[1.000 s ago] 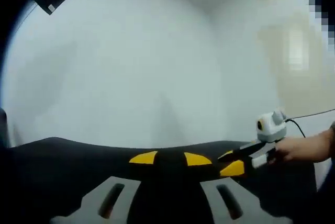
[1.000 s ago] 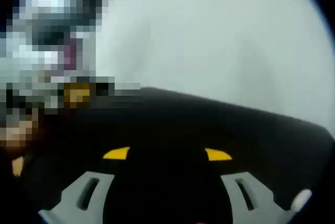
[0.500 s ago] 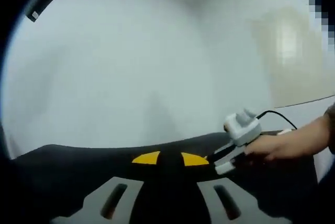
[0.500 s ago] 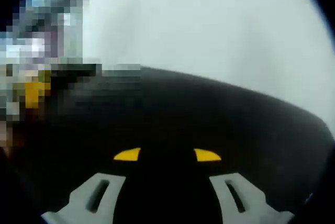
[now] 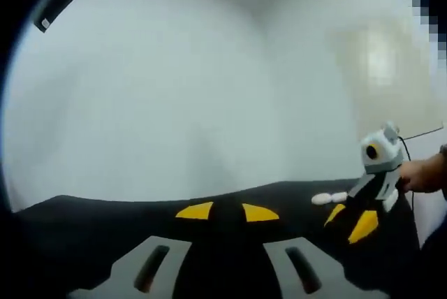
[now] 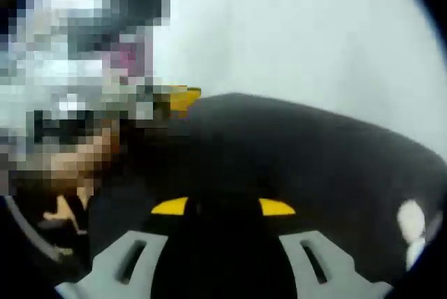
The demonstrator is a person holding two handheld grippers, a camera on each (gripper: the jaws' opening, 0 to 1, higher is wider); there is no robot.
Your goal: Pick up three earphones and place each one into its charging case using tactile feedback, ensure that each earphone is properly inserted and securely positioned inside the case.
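Hovering claws (image 5: 222,212) apart over black mat (image 5: 91,222).

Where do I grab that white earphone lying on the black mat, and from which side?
Likely from above: the white earphone lies flat on the black mat, beside the right tongs. Close across its narrow width, near the rounded end; blur hides finer detail.

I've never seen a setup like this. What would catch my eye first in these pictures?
Probably the yellow-tipped jaws of the left gripper, open over a black table against a pale wall. In the left gripper view, the right gripper comes in from the right, held by a hand, with a small white earphone lying on the table beside it.
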